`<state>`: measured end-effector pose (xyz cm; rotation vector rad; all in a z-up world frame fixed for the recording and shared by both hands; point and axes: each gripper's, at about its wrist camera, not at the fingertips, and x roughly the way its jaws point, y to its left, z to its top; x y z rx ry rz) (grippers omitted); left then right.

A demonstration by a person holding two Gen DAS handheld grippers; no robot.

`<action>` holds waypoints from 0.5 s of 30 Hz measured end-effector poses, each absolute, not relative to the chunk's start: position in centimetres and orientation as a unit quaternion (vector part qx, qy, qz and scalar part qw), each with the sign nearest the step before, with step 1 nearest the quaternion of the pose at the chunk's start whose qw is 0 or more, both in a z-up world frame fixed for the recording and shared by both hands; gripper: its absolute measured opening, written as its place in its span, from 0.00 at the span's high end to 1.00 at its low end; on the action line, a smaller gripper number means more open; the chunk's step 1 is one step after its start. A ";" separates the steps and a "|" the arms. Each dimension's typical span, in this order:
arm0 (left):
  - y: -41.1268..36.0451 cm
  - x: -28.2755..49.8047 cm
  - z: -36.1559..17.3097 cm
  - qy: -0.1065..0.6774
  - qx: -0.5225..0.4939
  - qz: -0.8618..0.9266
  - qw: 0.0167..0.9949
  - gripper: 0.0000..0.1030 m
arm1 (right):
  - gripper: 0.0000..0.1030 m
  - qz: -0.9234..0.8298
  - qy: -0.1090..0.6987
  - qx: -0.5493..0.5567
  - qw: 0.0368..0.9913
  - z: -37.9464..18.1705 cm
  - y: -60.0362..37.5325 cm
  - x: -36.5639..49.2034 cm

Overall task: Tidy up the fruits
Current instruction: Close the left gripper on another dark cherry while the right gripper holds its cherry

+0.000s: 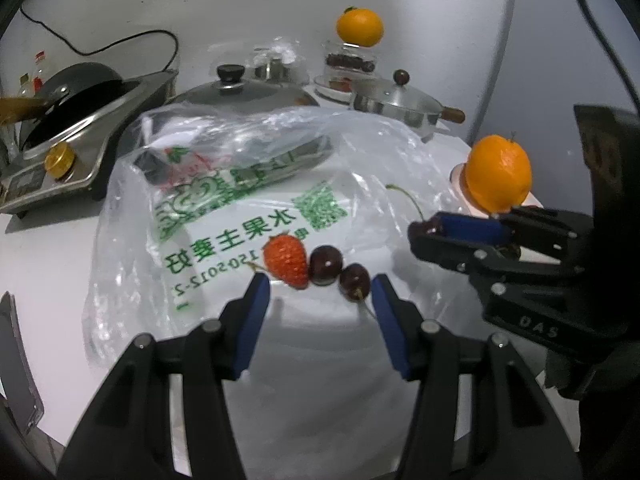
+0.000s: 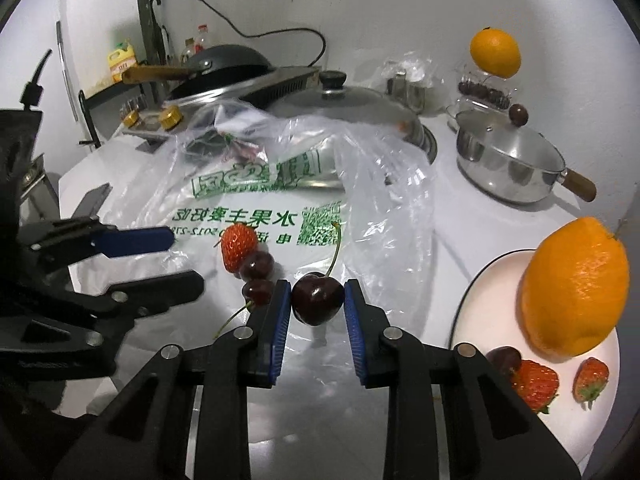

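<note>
Your right gripper [image 2: 317, 300] pinches a dark cherry [image 2: 317, 298] between its blue pads, one pad on each flank, jaws pressed against the fruit. The cherry's stem [image 2: 336, 252] rises from its top toward 12 o'clock, bowing slightly to 1 o'clock, so its long axis runs up and away from you in the right wrist view. The cherry hangs over the clear plastic bag [image 2: 256, 200] with green print that lies spread on the white counter [image 2: 452, 220].

Your left gripper [image 1: 320, 286] has its jaws spread part way, holding nothing. Just beyond its tips, on the bag, three fruits lie in a row touching one another: a strawberry [image 1: 286, 260] at 11 o'clock, its tip pointing down toward 5 o'clock, then a second cherry [image 1: 327, 265] and a third cherry [image 1: 354, 281] near the right pad; I cannot tell whether that pad touches it.

At 4 o'clock in the right wrist view a white plate [image 2: 480, 300] with a dark rim carries an orange [image 2: 574, 284], standing with its long axis near upright and tilted toward 1 o'clock, two strawberries [image 2: 536, 380] and another cherry [image 2: 505, 358], partly hidden behind your gripper. At 1 o'clock, a second orange [image 2: 495, 52] sits on a glass jar [image 2: 484, 90], behind a lidded steel saucepan [image 2: 508, 164] with a wooden handle.
</note>
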<state>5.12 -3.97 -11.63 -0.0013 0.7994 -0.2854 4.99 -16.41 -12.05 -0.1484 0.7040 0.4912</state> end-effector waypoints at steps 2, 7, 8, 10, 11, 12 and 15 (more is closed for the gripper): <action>-4.5 5.4 -11.7 0.390 0.003 -0.140 0.910 0.47 | 0.72 0.238 0.338 -0.068 0.908 -11.9 -16.8 4.9; -5.8 6.0 -12.1 0.392 0.004 -0.155 0.907 0.47 | 0.72 0.239 0.339 -0.055 0.908 -12.1 -17.8 5.1; -6.1 6.2 -12.2 0.394 0.005 -0.156 0.906 0.47 | 0.72 0.239 0.340 -0.052 0.908 -12.1 -18.1 5.2; -6.6 6.4 -12.5 0.396 0.010 -0.157 0.905 0.47 | 0.72 0.240 0.340 -0.048 0.908 -12.1 -18.4 5.2; -6.8 6.5 -12.7 0.398 0.011 -0.159 0.904 0.47 | 0.72 0.242 0.339 -0.046 0.908 -12.1 -18.5 5.2; -7.0 6.6 -12.8 0.399 0.012 -0.159 0.903 0.47 | 0.72 0.243 0.339 -0.043 0.908 -12.1 -18.6 5.3; -7.5 6.9 -13.3 0.404 0.018 -0.161 0.900 0.48 | 0.72 0.247 0.340 -0.037 0.907 -12.3 -18.7 5.4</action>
